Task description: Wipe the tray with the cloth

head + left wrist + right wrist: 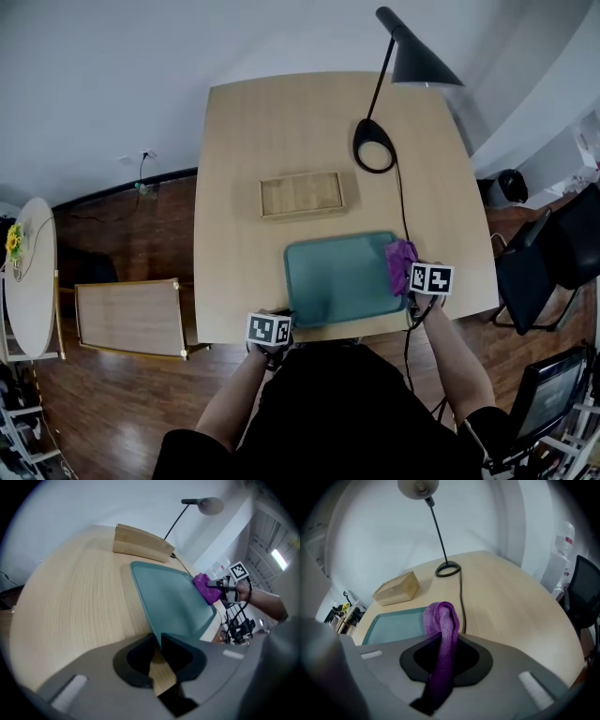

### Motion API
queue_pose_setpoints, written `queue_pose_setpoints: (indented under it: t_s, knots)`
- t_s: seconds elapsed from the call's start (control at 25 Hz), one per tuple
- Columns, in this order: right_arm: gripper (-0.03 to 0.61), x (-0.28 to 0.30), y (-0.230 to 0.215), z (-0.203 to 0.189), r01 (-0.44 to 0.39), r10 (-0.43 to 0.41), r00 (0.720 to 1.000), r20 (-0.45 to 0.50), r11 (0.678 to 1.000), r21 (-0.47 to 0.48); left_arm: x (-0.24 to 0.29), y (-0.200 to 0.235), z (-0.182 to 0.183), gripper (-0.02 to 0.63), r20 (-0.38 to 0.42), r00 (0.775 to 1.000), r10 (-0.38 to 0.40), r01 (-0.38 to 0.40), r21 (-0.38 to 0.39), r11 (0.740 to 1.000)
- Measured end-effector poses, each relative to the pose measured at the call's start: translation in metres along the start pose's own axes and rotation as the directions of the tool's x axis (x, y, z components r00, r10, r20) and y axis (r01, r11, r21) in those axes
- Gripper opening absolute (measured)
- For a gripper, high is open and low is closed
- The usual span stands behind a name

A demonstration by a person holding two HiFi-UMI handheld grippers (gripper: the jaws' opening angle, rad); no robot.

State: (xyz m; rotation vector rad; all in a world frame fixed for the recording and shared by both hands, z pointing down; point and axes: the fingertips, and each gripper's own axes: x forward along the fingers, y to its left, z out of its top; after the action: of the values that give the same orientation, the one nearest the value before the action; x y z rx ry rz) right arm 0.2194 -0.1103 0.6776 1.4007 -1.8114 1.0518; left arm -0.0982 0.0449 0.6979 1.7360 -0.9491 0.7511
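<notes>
A teal tray [342, 279] lies on the wooden table near its front edge. My left gripper [284, 315] is shut on the tray's near left corner; in the left gripper view the tray [171, 599] has its rim pinched between the jaws of that gripper [158, 642]. A purple cloth [401, 261] sits bunched at the tray's right edge, with my right gripper [413, 285] shut on it. In the right gripper view the cloth [443, 620] stands up folded between the jaws, with the tray [391, 624] to the left. From the left gripper view the cloth [205, 587] hangs over the tray's far rim.
A shallow wooden box [302, 195] rests beyond the tray. A black desk lamp has its base [374, 148] at the back right, and its cord [403, 202] runs along the table's right side past the tray. A dark chair [548, 267] stands to the right of the table.
</notes>
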Motion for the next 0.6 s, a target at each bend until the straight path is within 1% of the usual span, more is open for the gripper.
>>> queue_pose_setpoints:
  t_s: [0.12,0.28,0.36,0.44,0.52,0.6]
  knots:
    - [0.051,-0.004,-0.001,0.006,-0.026,0.025,0.999,0.028,0.999,0.031,0.000,0.001,0.001,0.075,0.010,1.000,0.003,-0.003,-0.007,1.000]
    - [0.050,0.012,0.033,-0.005,-0.070,0.070,0.997,-0.015,0.997,-0.025,-0.001,0.003,0.002,0.075,0.022,1.000,0.005,-0.004,-0.017,1.000]
    - [0.050,0.019,0.063,-0.013,-0.113,0.111,0.993,-0.047,0.992,-0.056,-0.002,0.002,0.003,0.075,0.027,1.000,0.003,-0.003,-0.013,1.000]
    - [0.050,0.023,0.101,-0.025,-0.170,0.162,0.983,-0.088,0.980,-0.101,-0.002,0.000,0.002,0.075,0.024,1.000,-0.001,0.001,-0.007,1.000]
    - [0.050,0.027,0.140,-0.040,-0.229,0.211,0.969,-0.131,0.963,-0.142,0.000,-0.002,0.002,0.075,0.021,1.000,-0.011,0.011,-0.001,1.000]
    - [0.049,0.032,0.177,-0.053,-0.283,0.256,0.951,-0.171,0.945,-0.161,0.001,-0.003,0.004,0.075,0.025,0.999,-0.022,0.022,0.003,1.000]
